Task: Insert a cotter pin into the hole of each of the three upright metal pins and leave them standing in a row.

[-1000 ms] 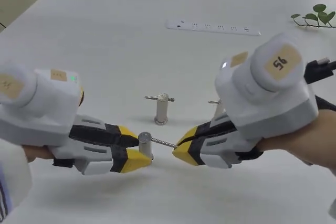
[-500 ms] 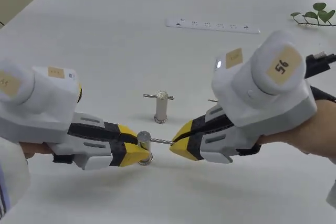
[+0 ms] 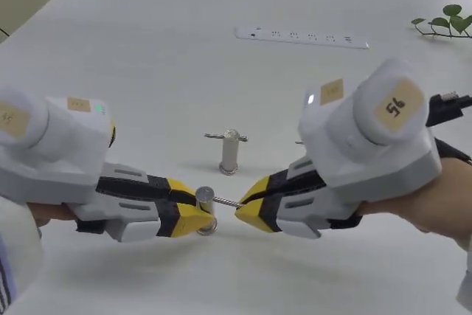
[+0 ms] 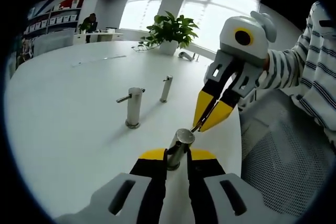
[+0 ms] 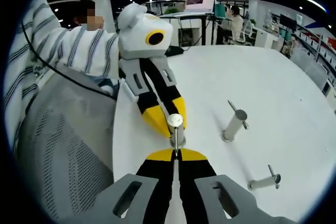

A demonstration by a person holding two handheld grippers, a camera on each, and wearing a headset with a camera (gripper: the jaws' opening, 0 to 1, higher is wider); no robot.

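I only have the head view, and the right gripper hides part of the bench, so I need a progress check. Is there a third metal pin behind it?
Observer: Yes. The left gripper view shows a third pin standing beyond the middle pin, already fitted with a cotter pin.
Operator: Is the right gripper actually gripping the last cotter pin?
Observer: Yes. In the right gripper view its jaws are shut on it, and it points at the top of the near pin.

Upright metal pin (image 3: 205, 197), cotter pin (image 3: 227, 200) touching head
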